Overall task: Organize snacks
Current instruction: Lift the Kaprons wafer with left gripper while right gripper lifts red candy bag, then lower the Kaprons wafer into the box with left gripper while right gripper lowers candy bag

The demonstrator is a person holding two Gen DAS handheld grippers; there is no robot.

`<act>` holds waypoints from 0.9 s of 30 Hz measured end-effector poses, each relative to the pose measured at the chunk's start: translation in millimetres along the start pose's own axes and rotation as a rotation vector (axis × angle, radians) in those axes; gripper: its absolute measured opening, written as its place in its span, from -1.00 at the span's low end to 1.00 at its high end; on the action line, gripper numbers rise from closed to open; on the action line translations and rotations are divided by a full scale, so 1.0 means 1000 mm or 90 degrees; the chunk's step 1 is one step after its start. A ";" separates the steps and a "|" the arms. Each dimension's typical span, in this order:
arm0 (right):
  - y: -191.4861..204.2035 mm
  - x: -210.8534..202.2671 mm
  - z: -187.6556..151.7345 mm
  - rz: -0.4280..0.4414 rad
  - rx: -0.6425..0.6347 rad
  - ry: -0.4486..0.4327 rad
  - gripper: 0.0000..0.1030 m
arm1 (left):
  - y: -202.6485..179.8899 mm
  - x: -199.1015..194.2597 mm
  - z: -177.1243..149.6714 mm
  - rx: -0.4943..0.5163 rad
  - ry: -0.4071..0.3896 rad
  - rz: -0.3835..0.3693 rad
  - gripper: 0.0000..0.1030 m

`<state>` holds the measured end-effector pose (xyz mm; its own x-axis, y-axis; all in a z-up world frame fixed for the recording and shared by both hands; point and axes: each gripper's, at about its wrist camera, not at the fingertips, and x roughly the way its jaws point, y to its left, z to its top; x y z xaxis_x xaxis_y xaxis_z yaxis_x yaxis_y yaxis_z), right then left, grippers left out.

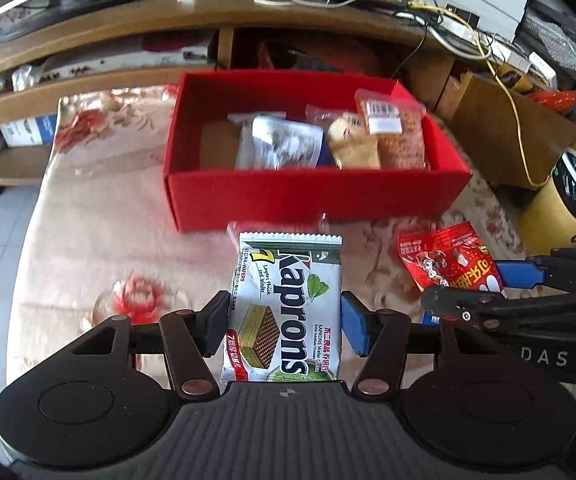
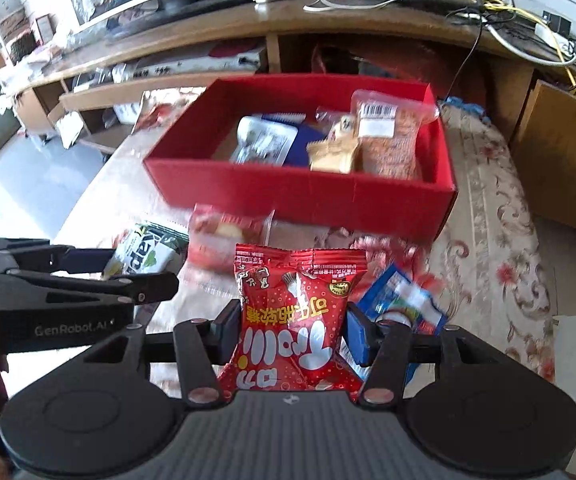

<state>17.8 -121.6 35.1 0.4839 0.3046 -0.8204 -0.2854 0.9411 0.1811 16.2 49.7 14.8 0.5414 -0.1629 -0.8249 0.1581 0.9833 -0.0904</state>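
My left gripper (image 1: 286,320) is shut on a white-and-green Kaprons wafer packet (image 1: 288,304), held above the floral cloth in front of the red box (image 1: 311,196). My right gripper (image 2: 293,334) is shut on a red candy bag (image 2: 295,320) with white lettering. The same bag (image 1: 447,264) shows at the right of the left wrist view, and the wafer packet (image 2: 148,252) at the left of the right wrist view. The red box (image 2: 299,196) holds several snack packets: a white one (image 1: 284,144), a tan one (image 1: 351,144) and an orange-brown one (image 1: 399,132).
On the cloth before the box lie a clear packet with red contents (image 2: 224,236) and a blue-and-white packet (image 2: 403,300). Behind the box runs a wooden TV stand (image 1: 208,16) with cables. A cardboard box (image 1: 503,128) and a yellow bin (image 1: 559,200) stand at the right.
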 end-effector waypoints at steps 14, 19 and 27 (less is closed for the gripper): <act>-0.017 -0.003 0.046 0.007 0.038 -0.058 0.08 | -0.009 0.010 0.052 0.003 -0.049 -0.005 0.26; -0.024 0.002 0.066 0.002 0.044 -0.073 0.07 | -0.007 0.017 0.072 -0.004 -0.062 -0.005 0.26; -0.032 0.012 0.092 -0.013 0.046 -0.089 0.07 | -0.006 0.031 0.095 -0.004 -0.077 0.004 0.24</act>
<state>109.3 -134.6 69.6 0.6010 0.2985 -0.7414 -0.2164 0.9538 0.2086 110.4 31.0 43.2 0.6385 -0.1647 -0.7518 0.1492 0.9848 -0.0891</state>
